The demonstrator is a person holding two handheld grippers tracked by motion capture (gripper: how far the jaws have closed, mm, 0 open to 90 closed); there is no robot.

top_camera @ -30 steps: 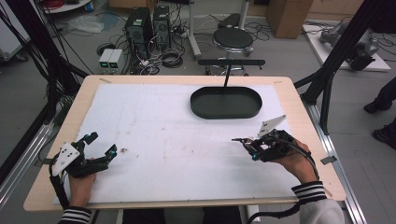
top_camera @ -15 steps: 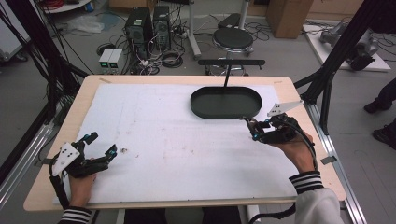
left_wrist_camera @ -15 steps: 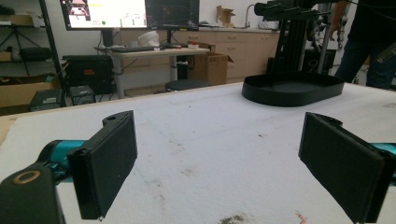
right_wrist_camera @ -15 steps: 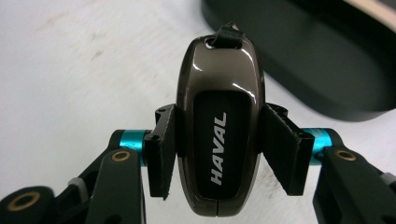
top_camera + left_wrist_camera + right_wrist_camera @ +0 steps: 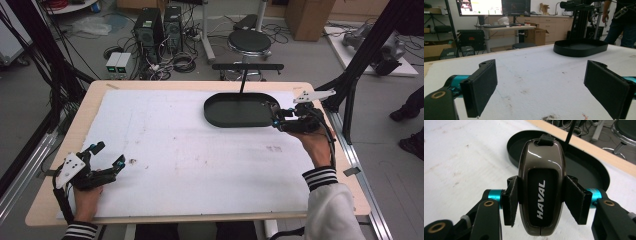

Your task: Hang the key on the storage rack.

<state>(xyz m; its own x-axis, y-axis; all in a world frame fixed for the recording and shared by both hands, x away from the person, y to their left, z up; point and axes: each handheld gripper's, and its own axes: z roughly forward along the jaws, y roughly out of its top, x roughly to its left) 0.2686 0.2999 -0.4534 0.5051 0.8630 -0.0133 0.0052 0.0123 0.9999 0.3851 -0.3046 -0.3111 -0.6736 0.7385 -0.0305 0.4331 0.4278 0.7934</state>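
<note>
Car key fob, lettered "HAVAL" on its dark face, sits clamped between the right tool's pads, hovering at the near rim of the black oval tray. Looks like a drop-off: next, carry it over the tray floor and let go. The left tool rests spread wide, holding nothing, on the white bench.

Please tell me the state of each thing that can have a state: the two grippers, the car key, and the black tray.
Left gripper: open, holding nothing, low over the white mat.
Right gripper: shut on the car key, at the tray's near right edge.
Car key: clamped by its sides between the jaws, held above the tray rim, HAVAL face to the camera.
Black tray: resting on the mat, nothing seen inside.
</note>
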